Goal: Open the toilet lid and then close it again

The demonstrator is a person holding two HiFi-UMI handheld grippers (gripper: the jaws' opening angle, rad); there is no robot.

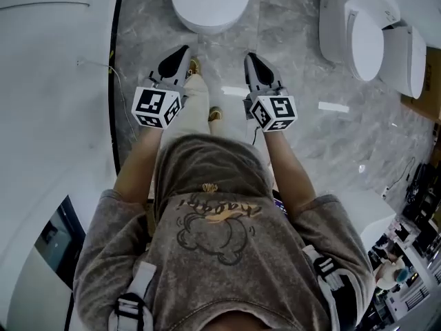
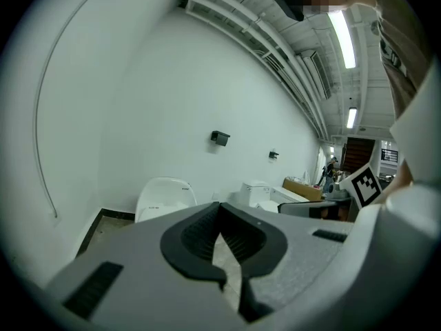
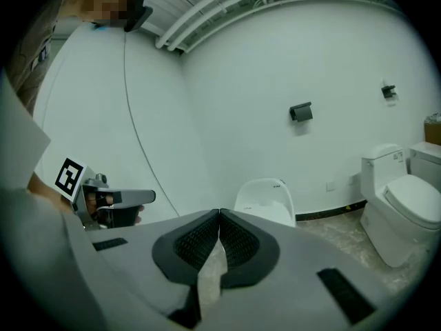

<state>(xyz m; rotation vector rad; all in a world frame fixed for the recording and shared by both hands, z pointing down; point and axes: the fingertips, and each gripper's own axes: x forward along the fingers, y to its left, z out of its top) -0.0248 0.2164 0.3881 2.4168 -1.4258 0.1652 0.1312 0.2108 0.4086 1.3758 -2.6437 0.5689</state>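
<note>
A white toilet with its lid lying down stands straight ahead on the grey marble floor, and it also shows in both gripper views. My left gripper and right gripper hang side by side in front of it, a short way off and touching nothing. The left gripper is shut with nothing between its ribbed pads. The right gripper is shut and empty too. Each one points toward the toilet, slightly downward.
Two more white toilets stand at the right, with a cardboard box beyond them. A curved white wall with a black base strip runs along the left. The person's feet are below the grippers.
</note>
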